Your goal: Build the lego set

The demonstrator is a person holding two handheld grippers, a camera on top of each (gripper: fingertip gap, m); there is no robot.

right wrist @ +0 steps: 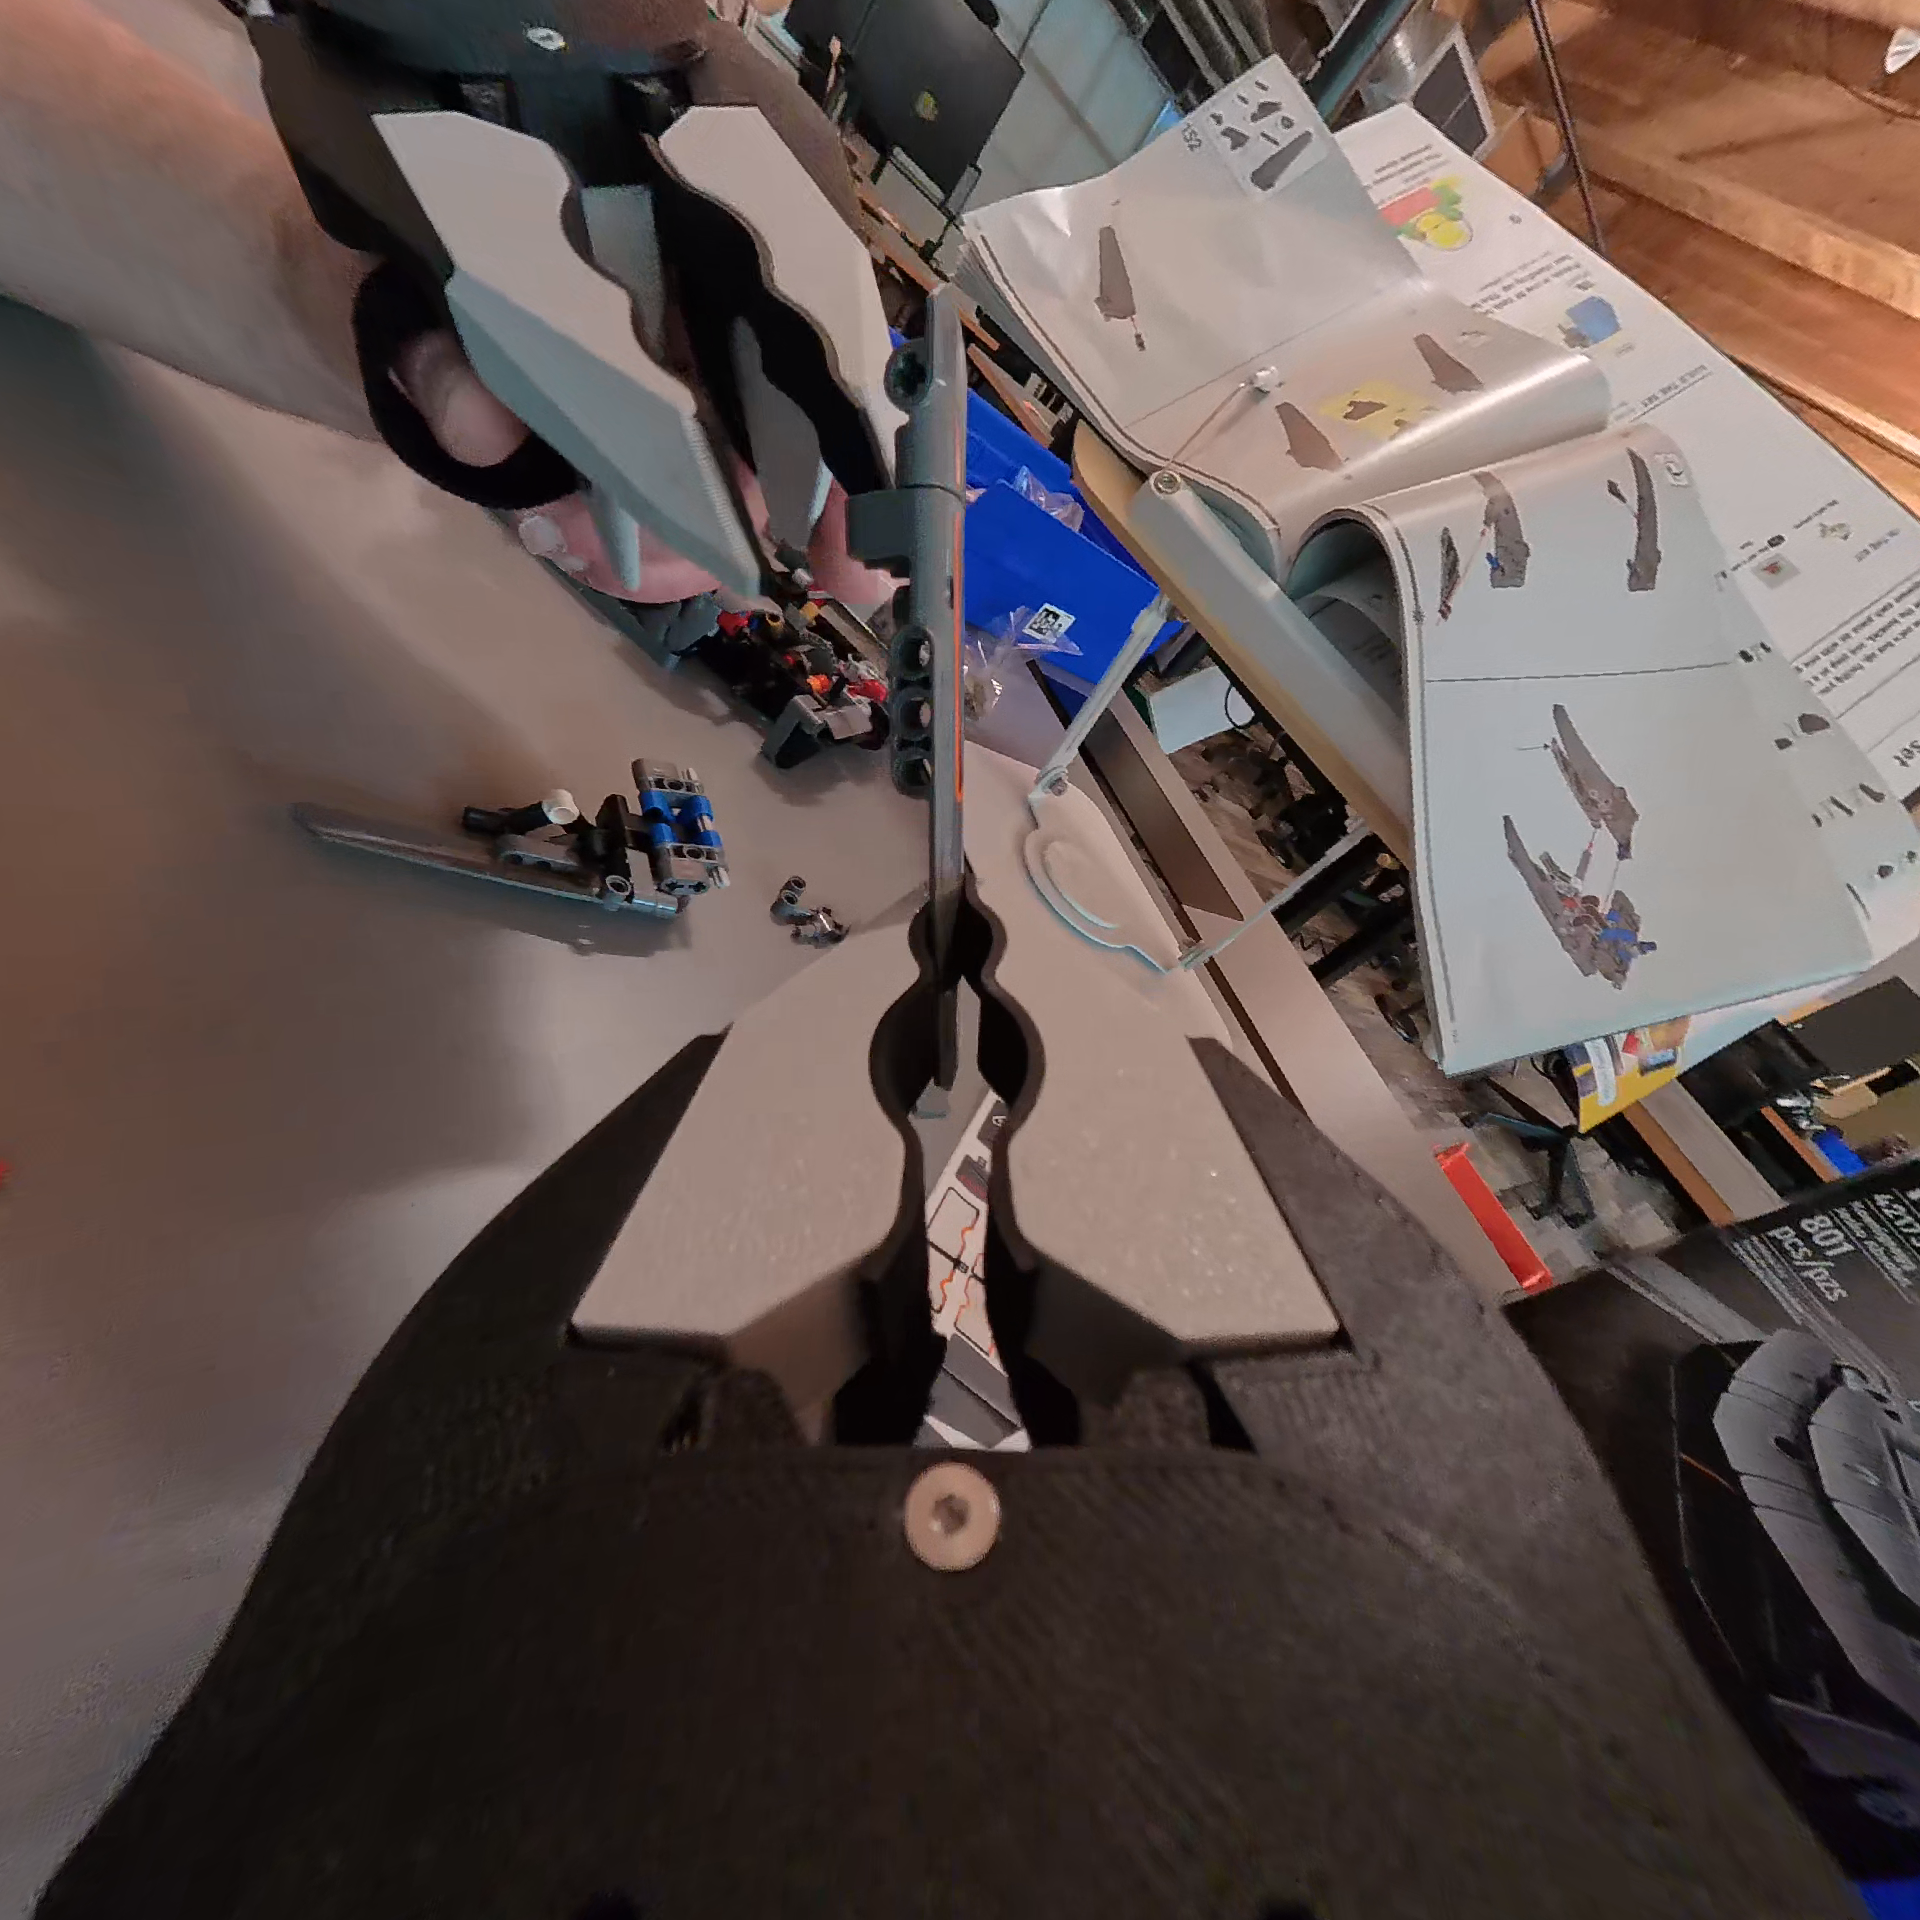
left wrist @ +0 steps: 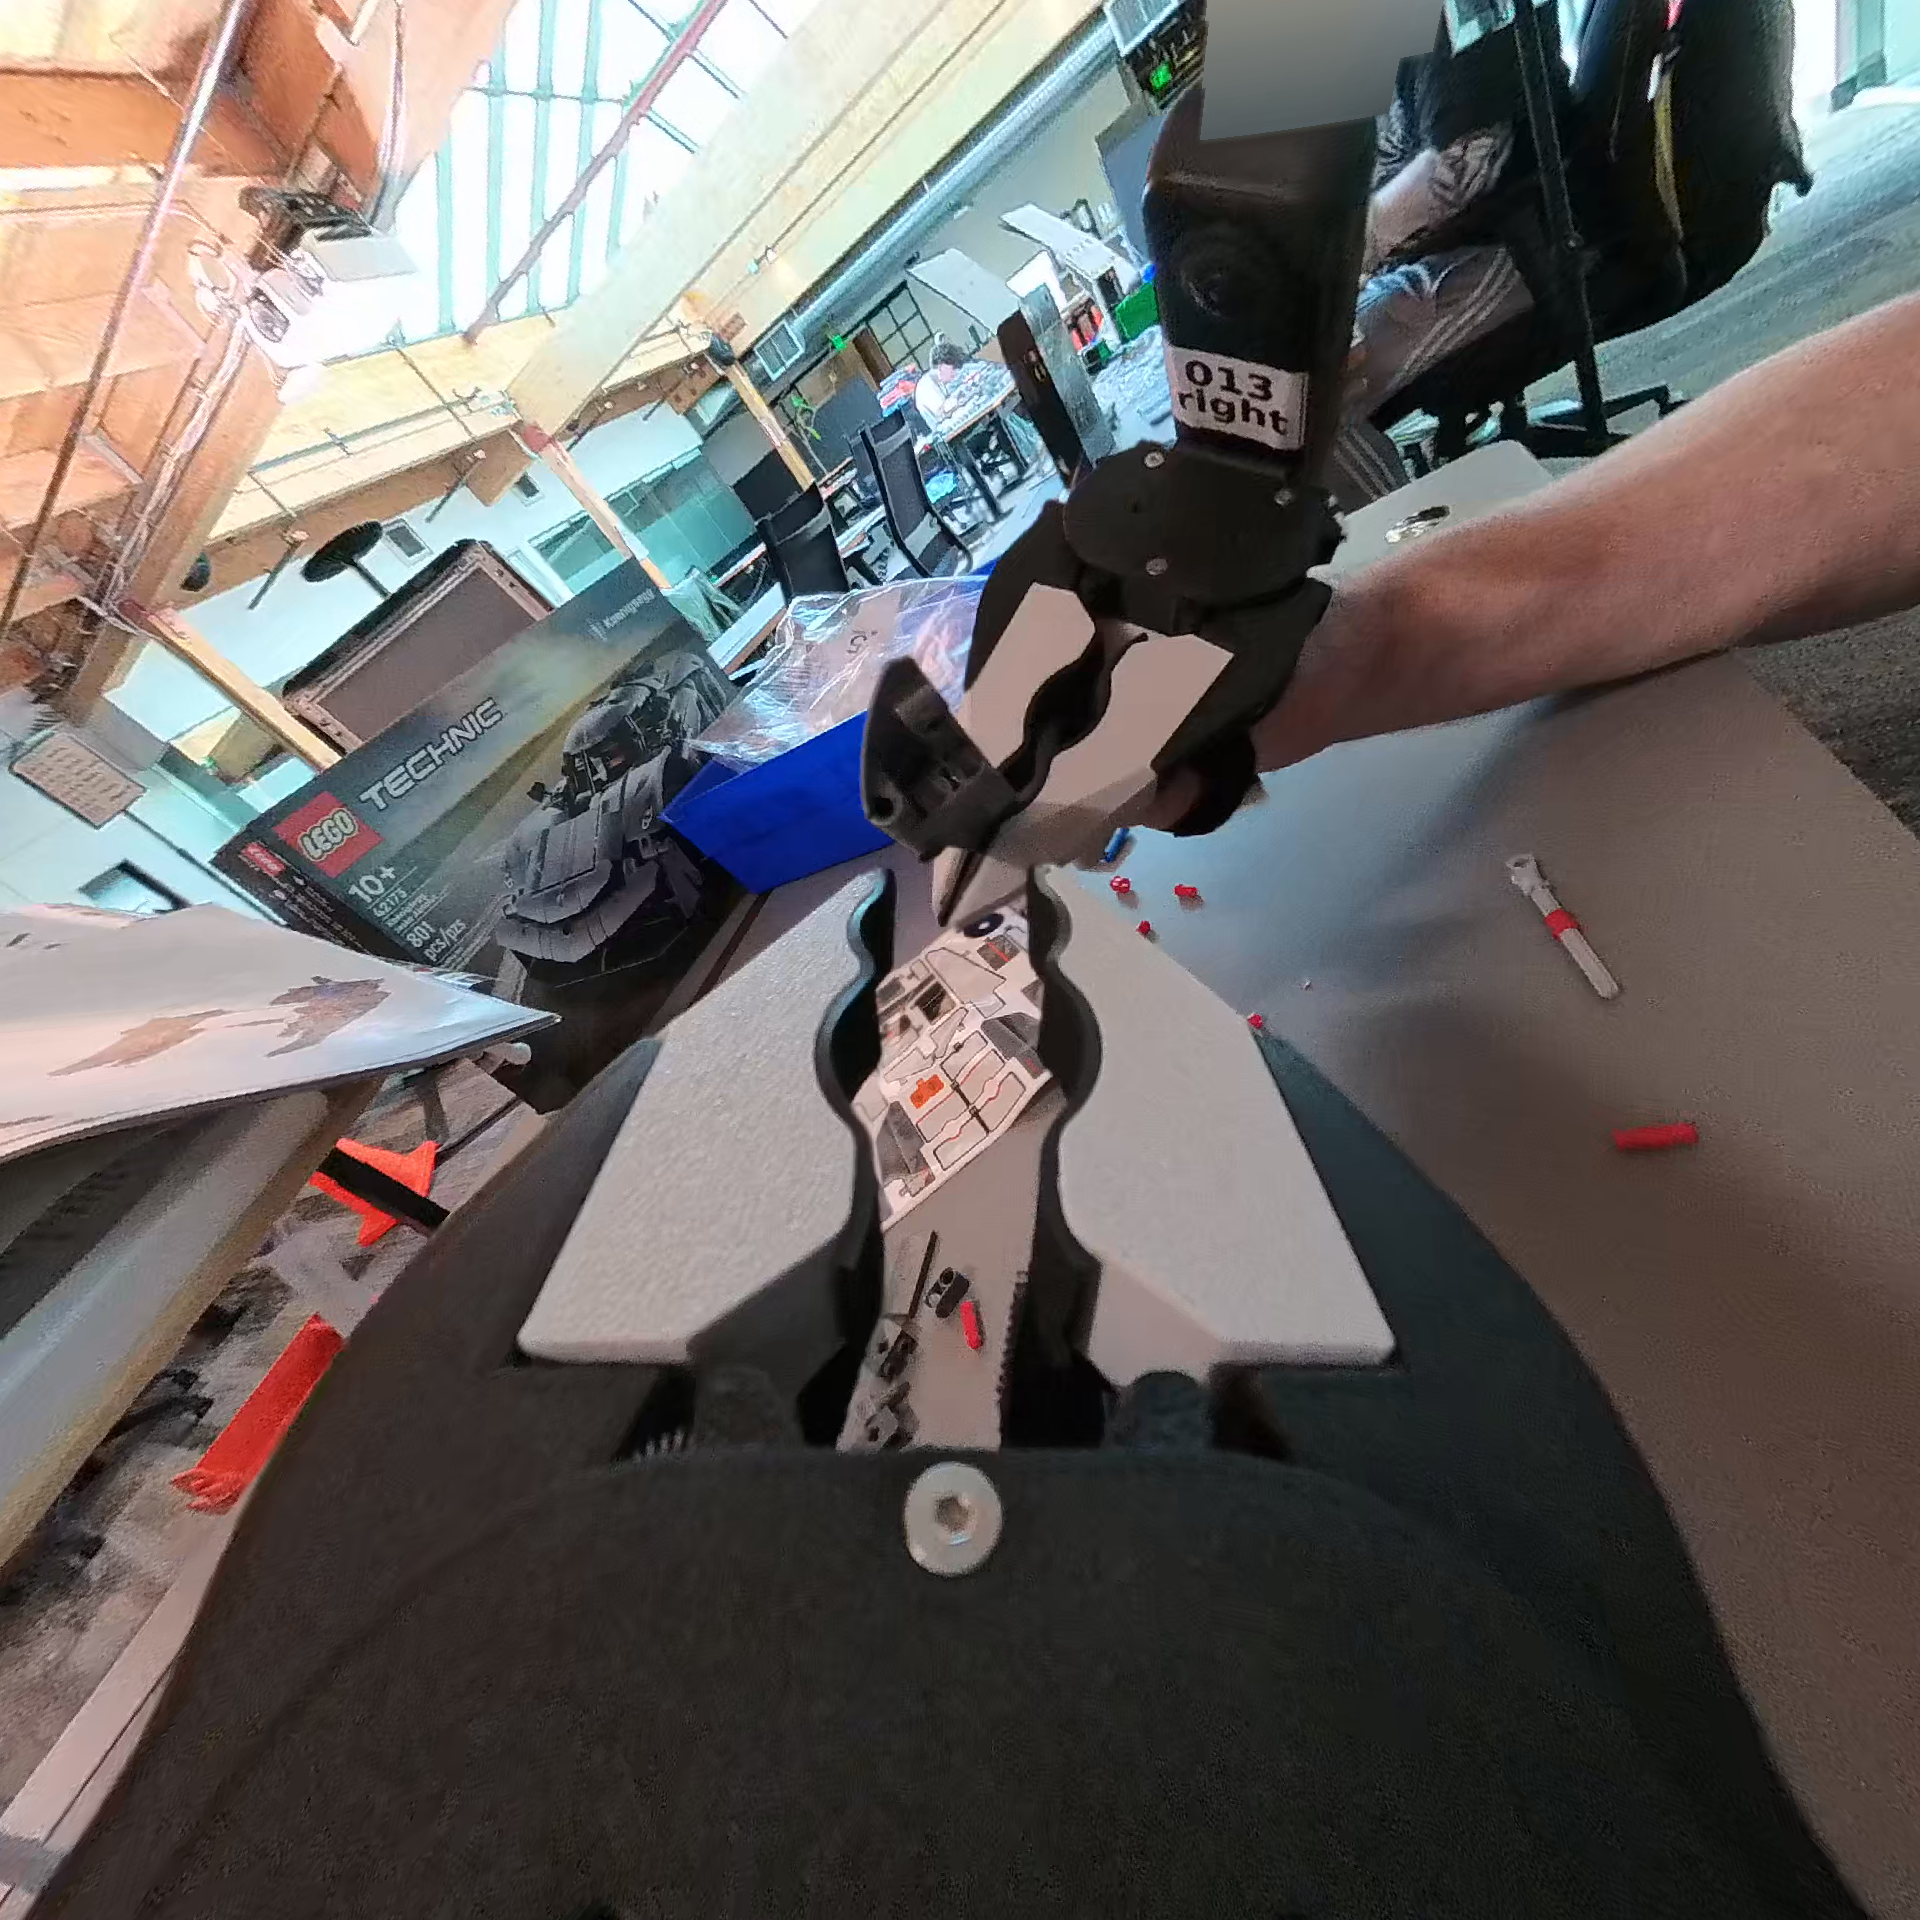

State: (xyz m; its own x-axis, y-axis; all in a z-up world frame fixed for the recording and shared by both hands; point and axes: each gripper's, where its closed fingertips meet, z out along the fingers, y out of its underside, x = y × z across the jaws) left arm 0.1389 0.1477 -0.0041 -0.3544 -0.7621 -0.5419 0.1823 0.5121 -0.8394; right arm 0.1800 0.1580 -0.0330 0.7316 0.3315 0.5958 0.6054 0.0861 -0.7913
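Observation:
My right gripper [right wrist: 951, 920] is shut on the end of a long dark grey Technic panel [right wrist: 925, 623] with an orange stripe, and holds it in the air above the grey table [right wrist: 260, 1039]. In the left wrist view the right gripper [left wrist: 1023, 821] holds the panel [left wrist: 925, 769] just beyond my left gripper [left wrist: 961, 894]. The left jaws stand narrowly apart with nothing between them. The left gripper also shows in the right wrist view [right wrist: 774, 561], beside the panel. A partial assembly with blue parts [right wrist: 623, 842] lies on the table.
A sticker sheet [left wrist: 956, 1060] lies under the left gripper. Loose red pins [left wrist: 1655, 1136] and a white axle [left wrist: 1564, 925] lie to the right. A pile of parts [right wrist: 790, 644], a blue bin [left wrist: 790, 821], the set's box [left wrist: 468, 800] and an open instruction booklet [right wrist: 1558, 623] are nearby. Tip to tip, the grippers are about 6 cm apart.

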